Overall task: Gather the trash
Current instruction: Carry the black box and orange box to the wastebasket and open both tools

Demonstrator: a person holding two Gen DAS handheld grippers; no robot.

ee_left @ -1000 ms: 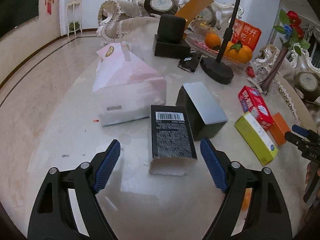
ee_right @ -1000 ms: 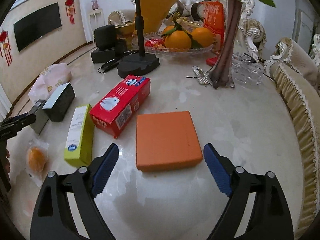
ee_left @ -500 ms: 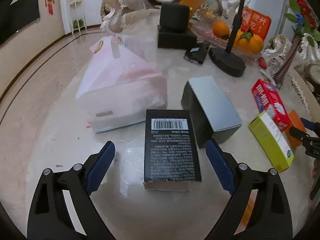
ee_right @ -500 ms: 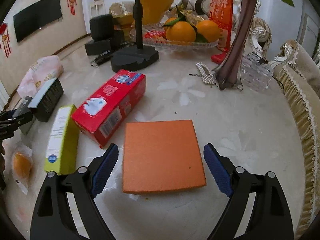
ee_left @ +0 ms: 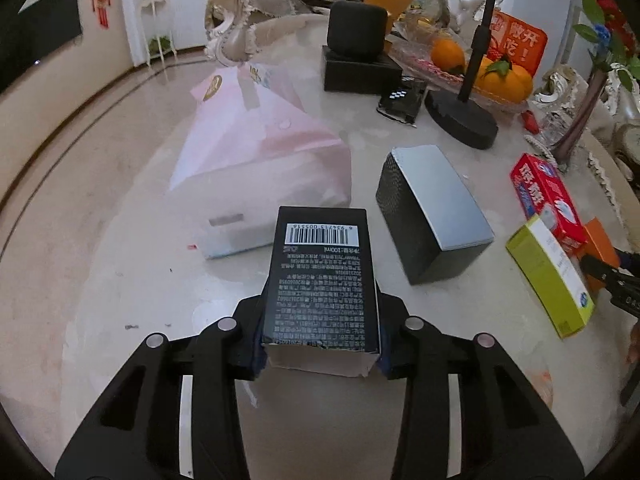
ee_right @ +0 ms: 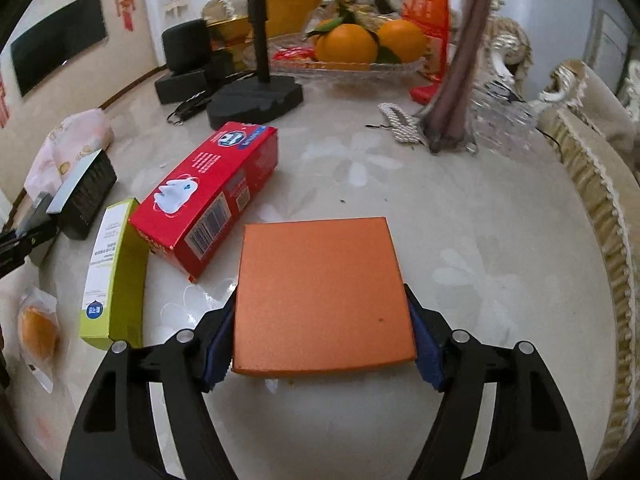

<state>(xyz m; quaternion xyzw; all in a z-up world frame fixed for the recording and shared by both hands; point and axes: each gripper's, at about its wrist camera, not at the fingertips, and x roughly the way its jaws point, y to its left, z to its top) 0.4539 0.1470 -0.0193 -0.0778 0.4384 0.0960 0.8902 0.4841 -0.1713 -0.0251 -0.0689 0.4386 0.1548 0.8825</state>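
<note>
My left gripper (ee_left: 320, 344) is shut on a black box with a barcode (ee_left: 322, 276), its jaws pressed against both sides of the box's near end. My right gripper (ee_right: 322, 340) is shut on a flat orange box (ee_right: 320, 292), blue pads against its left and right edges. A red box (ee_right: 208, 196) and a yellow-green box (ee_right: 114, 276) lie left of the orange box. A grey-topped black box (ee_left: 432, 212) lies right of the black box. A pink bag (ee_left: 256, 152) lies behind it.
A black stand base (ee_right: 256, 100), a glass fruit tray with oranges (ee_right: 352, 52), a vase (ee_right: 456, 80) and a black speaker (ee_left: 356, 36) stand at the back of the marble table (ee_right: 460, 208). A wrapped orange snack (ee_right: 38, 332) lies at the left.
Both grippers moved forward over their boxes and closed: the left one onto the black barcode box, the right one onto the orange box.
</note>
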